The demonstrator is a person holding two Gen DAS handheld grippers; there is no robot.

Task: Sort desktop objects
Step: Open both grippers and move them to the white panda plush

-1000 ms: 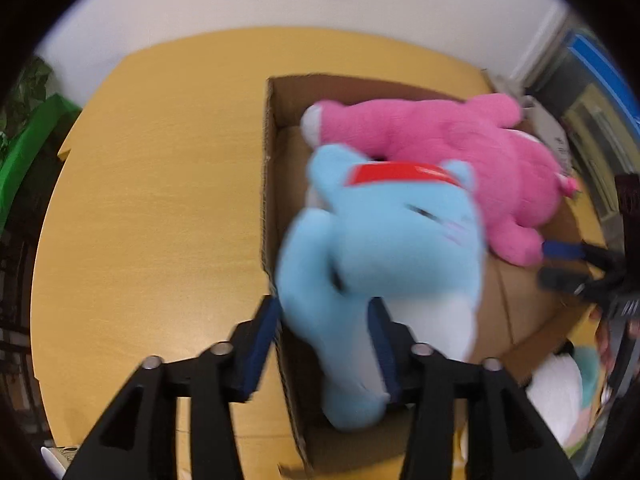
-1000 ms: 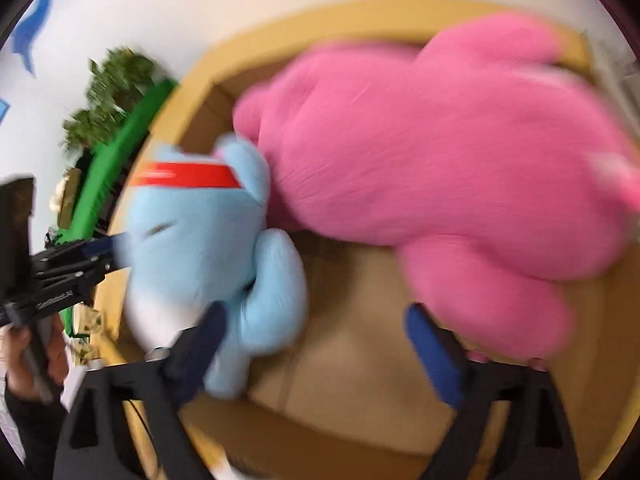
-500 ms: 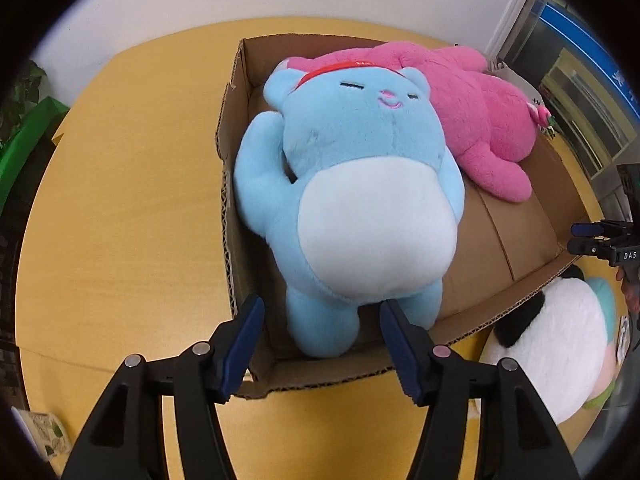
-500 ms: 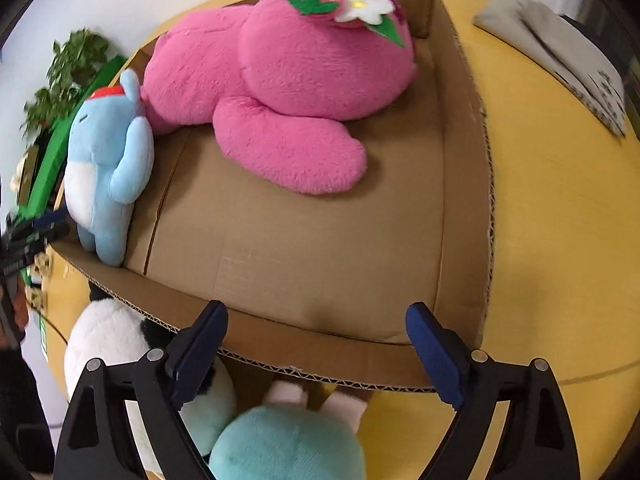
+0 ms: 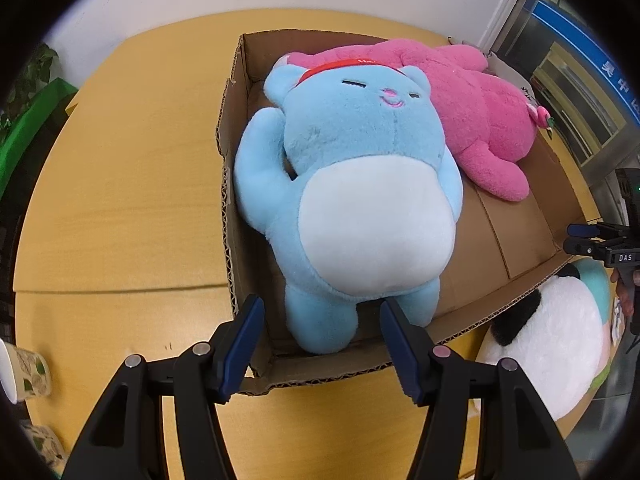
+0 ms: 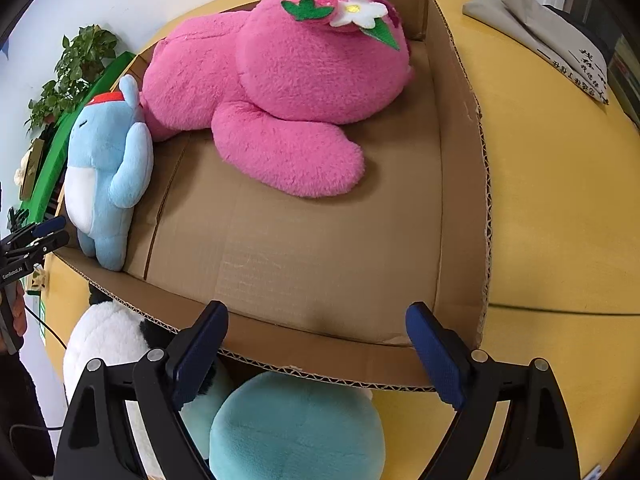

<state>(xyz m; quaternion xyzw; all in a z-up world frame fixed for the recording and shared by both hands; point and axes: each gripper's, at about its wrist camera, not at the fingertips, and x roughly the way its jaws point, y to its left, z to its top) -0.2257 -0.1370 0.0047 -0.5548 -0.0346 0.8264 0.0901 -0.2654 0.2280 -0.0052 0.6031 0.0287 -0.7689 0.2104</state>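
A blue plush bear (image 5: 360, 200) with a red headband lies on its back in the left end of an open cardboard box (image 5: 228, 200). A pink plush rabbit (image 5: 480, 116) lies beside it further in. My left gripper (image 5: 320, 320) is open, its fingers either side of the bear's feet without touching. In the right wrist view the rabbit (image 6: 280, 88) and the bear (image 6: 104, 168) lie in the box (image 6: 464, 200). My right gripper (image 6: 316, 332) is open and empty at the box's near wall, above a teal plush (image 6: 296, 428).
A white, black and teal plush (image 5: 548, 344) lies on the yellow round table (image 5: 120, 200) outside the box's near right corner. A paper cup (image 5: 24, 372) stands at the table's left edge. Folded grey cloth (image 6: 552, 36) lies at the far right. A green plant (image 6: 76, 68) stands beyond the table.
The left gripper has let go of the blue bear, which now lies in the box, and drawn back a little. The right gripper has pulled back from the pink rabbit to the box's near wall.
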